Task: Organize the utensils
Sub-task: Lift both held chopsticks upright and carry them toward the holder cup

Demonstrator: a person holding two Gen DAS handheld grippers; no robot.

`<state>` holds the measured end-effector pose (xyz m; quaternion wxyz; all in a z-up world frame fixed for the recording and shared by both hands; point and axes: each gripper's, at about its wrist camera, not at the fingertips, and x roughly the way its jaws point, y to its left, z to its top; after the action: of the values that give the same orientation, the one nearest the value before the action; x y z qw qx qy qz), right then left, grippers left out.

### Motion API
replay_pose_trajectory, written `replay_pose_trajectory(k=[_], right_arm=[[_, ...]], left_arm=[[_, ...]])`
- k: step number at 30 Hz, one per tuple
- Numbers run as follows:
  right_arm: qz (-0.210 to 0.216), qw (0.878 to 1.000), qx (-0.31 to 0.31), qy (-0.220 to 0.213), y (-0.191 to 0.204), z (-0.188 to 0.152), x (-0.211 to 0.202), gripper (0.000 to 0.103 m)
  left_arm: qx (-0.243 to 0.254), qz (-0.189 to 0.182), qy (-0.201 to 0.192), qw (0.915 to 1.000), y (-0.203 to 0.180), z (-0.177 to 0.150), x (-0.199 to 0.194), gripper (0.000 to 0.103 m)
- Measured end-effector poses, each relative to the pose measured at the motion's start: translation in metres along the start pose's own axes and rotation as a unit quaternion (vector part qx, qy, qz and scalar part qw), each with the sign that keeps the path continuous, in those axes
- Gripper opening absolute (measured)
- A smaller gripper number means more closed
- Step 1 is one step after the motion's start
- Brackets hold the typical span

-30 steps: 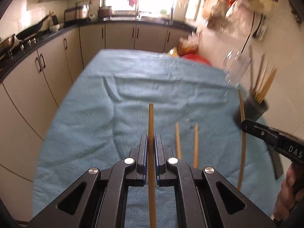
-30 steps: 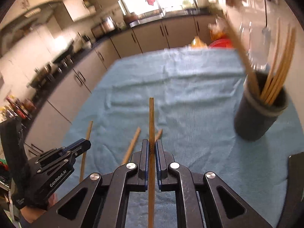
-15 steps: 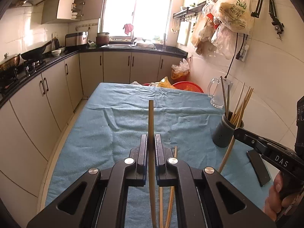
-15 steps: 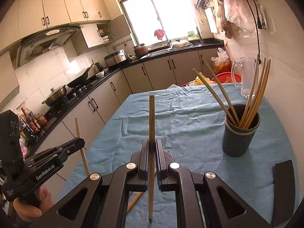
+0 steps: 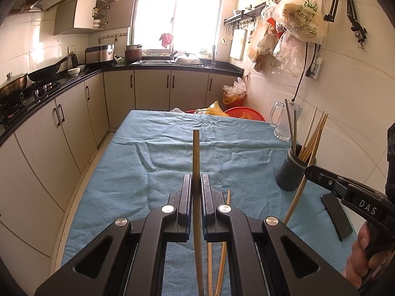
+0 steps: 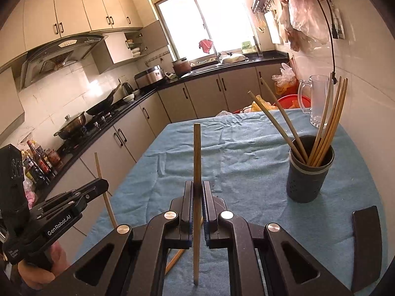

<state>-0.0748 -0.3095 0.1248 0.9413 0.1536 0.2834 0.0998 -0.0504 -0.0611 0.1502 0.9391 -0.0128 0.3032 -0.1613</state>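
Both grippers have lifted since the earlier frame, so we now look across the blue cloth on the worktop toward the kitchen window instead of down at the fabric. Our left gripper is clamped on a wooden chopstick that stands nearly upright between its jaws, clear of the cloth. Our right gripper is likewise clamped on its own chopstick, also roughly upright and off the cloth. From the left wrist view we see the right gripper at the right edge, carried in a hand, with its chopstick slanting just beside the dark utensil holder. That holder stands on the cloth near the wall and has several chopsticks leaning in it. Two loose chopsticks lie on the cloth under the left gripper. We also see a glass mug beyond the holder and a flat dark object lying on the cloth near the right gripper.
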Motion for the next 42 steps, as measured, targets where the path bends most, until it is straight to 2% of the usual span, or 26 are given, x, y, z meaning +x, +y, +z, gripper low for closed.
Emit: replay_pose_trajectory(k=[42], right_arm=[[0.001, 1.000, 0.009, -0.026, 0.002, 0.002, -0.037, 0.007]], left_arm=[[0.001, 0.000, -0.028, 0.9996, 0.002, 0.002, -0.035, 0.006]])
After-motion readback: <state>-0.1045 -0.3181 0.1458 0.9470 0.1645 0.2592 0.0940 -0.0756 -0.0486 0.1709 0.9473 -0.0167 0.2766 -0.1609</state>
